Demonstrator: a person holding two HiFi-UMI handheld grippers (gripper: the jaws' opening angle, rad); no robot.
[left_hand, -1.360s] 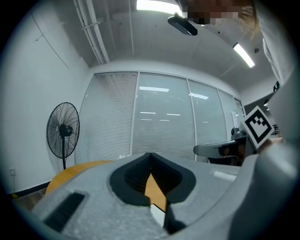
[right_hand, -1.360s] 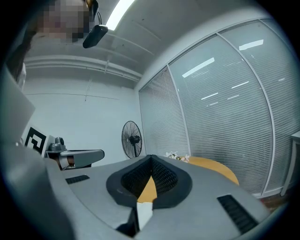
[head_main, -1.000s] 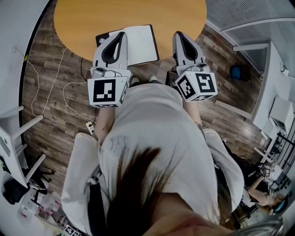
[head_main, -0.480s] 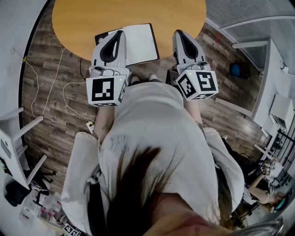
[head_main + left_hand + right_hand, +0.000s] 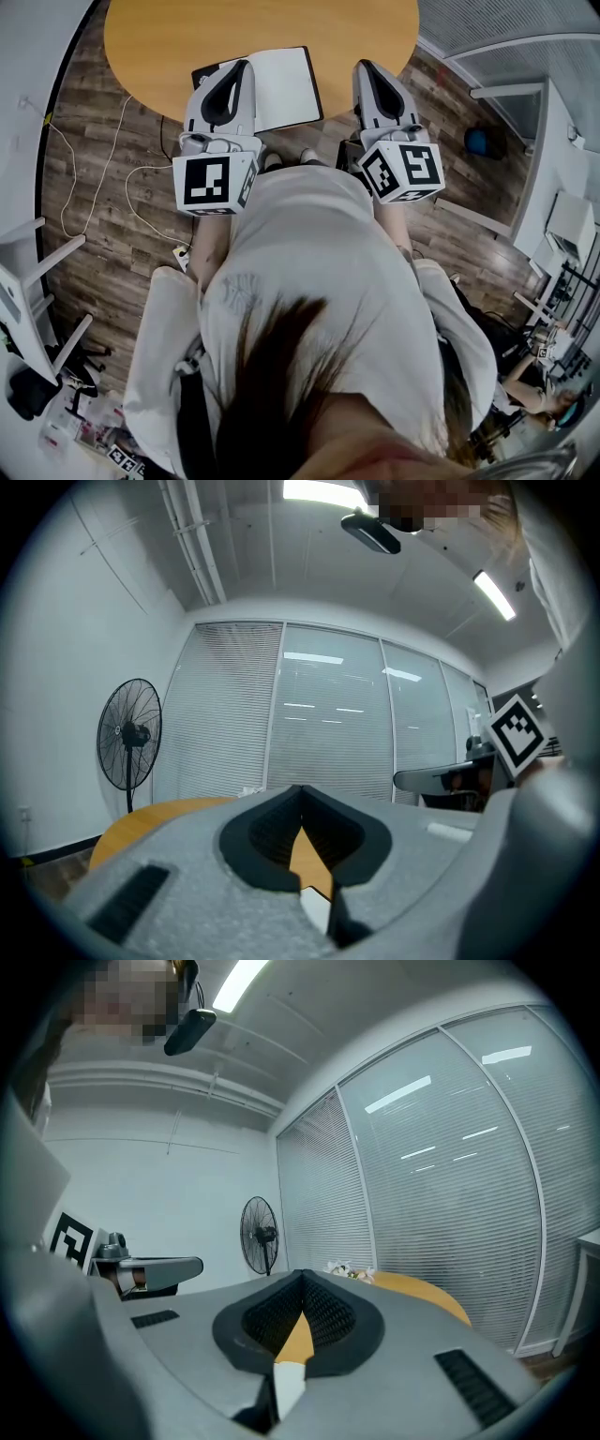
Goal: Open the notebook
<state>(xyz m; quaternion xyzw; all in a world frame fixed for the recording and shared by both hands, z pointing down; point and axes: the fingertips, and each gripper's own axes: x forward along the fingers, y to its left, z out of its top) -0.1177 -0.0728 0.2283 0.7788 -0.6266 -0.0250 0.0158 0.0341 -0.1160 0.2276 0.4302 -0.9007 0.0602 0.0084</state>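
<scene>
At table edge [image 5: 150,82], closed left tool [image 5: 246,67] and closed right tool [image 5: 364,69] flank the notebook [image 5: 286,89].

A round desk [image 5: 281,23] with an orange wooden top was seen standing on a dark plank floor [image 5: 103,253]. A single notebook [image 5: 286,84] was laid flat on it at the near edge. Its white face was bordered in black, and its left part was hidden from view.
</scene>
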